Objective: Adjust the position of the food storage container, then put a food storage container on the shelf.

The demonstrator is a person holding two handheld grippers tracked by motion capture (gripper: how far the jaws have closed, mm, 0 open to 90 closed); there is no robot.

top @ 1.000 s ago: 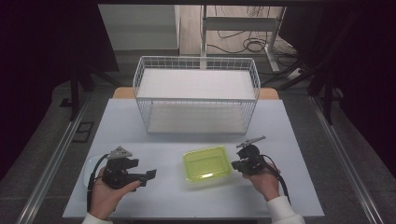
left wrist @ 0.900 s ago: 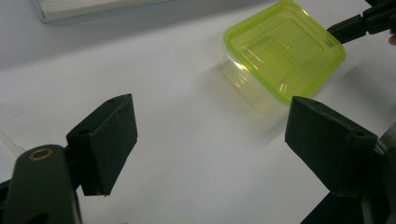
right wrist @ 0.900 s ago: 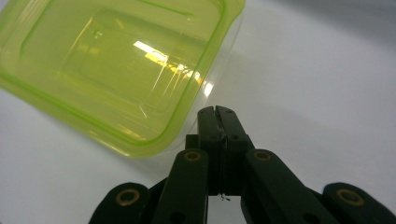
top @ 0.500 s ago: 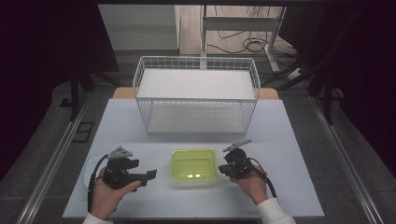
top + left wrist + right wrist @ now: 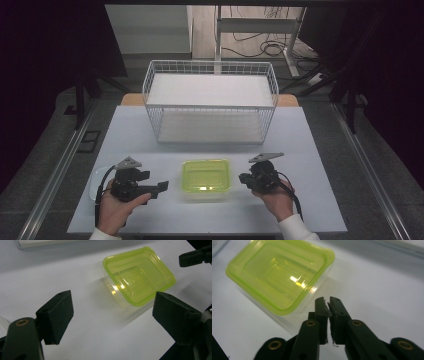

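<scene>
Tabletop (image 5: pixel 150 130): container (image 5: pixel 206 175) between both fingers.

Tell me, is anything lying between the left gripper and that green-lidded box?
Nothing visible does. In the left gripper view, only bare white table lies between the open left gripper and the box. The right gripper sits at the box's far side, close to it with its jaws nearly together, so it blocks nothing.
</scene>
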